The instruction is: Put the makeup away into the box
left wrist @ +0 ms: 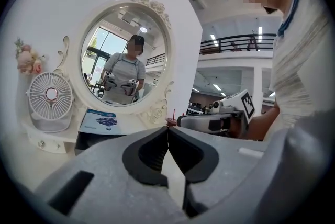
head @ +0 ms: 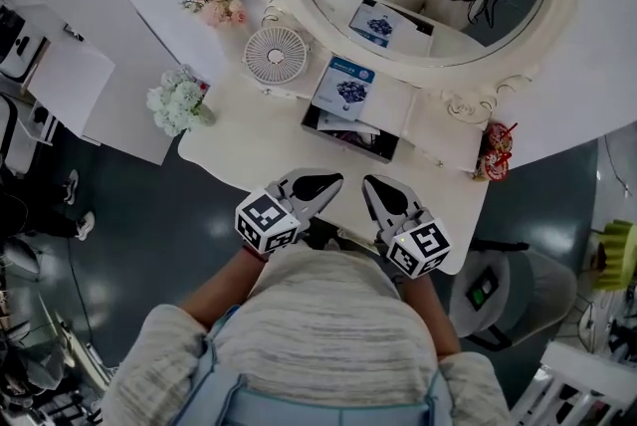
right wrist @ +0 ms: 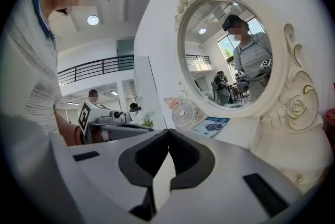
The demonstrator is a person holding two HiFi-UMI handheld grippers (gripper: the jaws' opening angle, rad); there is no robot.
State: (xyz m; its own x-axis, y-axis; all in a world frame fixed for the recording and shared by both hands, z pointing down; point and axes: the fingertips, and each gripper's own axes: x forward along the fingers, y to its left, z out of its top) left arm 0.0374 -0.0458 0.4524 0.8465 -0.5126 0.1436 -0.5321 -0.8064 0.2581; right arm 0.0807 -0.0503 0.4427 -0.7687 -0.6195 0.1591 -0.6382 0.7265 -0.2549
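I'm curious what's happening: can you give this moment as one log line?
left gripper: shut, empty | right gripper: shut, empty | box: open, on vanity

Pale ribbed top [head: 333, 310], blue straps [head: 202, 366]

Seen from my head, the light is flat and rather dim. The white desk [head: 249, 155] is evenly lit with only faint shadows, and the dark floor [head: 149, 245] carries pale patches of sheen. Both gripper views are brighter, lit by ceiling lamps [right wrist: 92, 20] and by daylight from windows reflected in the mirror [left wrist: 152, 45], and they bulge like a fisheye into black corners. Close to the lens, my left tongs [left wrist: 167, 131] and right tongs [right wrist: 168, 133] look slightly soft.
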